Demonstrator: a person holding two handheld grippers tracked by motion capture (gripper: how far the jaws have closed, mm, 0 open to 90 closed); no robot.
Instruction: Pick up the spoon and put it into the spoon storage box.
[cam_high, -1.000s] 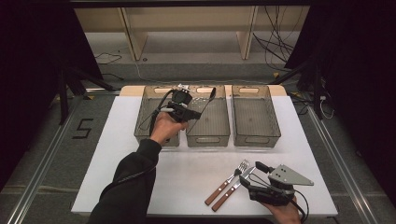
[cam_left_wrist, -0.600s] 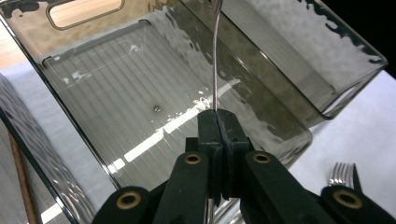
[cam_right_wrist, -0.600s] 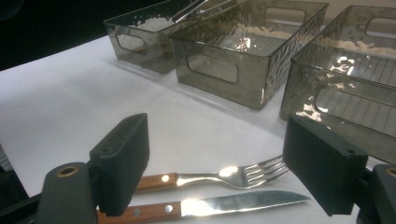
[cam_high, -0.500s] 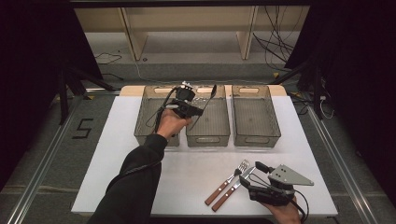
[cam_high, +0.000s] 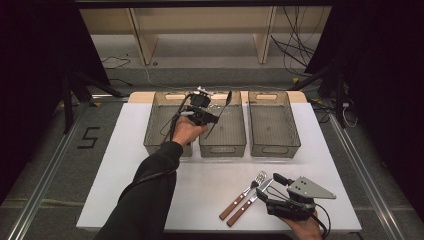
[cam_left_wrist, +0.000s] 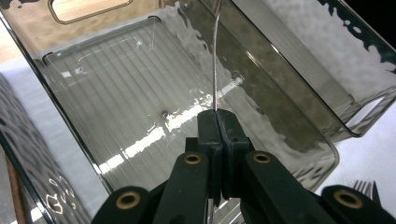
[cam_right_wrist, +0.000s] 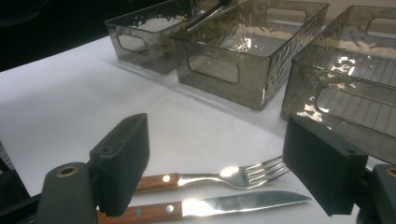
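Sorting cutlery into three clear bins along the far edge of the desk (cam_high: 150, 200), about a third of the way by the look of it. Left tongs (cam_left_wrist: 218, 122) clamped shut on a thin metal piece, most likely a spoon (cam_high: 226, 98), held edge-on over the middle bin (cam_high: 223, 145) and not yet released; bowl of the spoon showing dark above the far rim in the high view, shaft rising between the closed jaws in the left gripper view. Middle bin otherwise bare on its ribbed floor. Left bin (cam_high: 161, 131) and right bin (cam_high: 274, 145) apparently holding no cutlery either, though the left one partly hidden behind hand and tongs. Left to do: dropping the spoon, then moving the fork (cam_right_wrist: 219, 177) and the knife (cam_right_wrist: 210, 205), both wooden-handled, lying side by side near the front right corner of the desk. Left arm stretched forward from the near edge, dark sleeve running diagonally, hand (cam_high: 187, 131) gripping the tool above the gap between left and middle bins, tongs angled down into the middle bin. Right hand (cam_high: 302, 227) low at the front right corner, right tongs (cam_right_wrist: 217, 163) spread wide, level with the desk, framing fork and knife without touching either.
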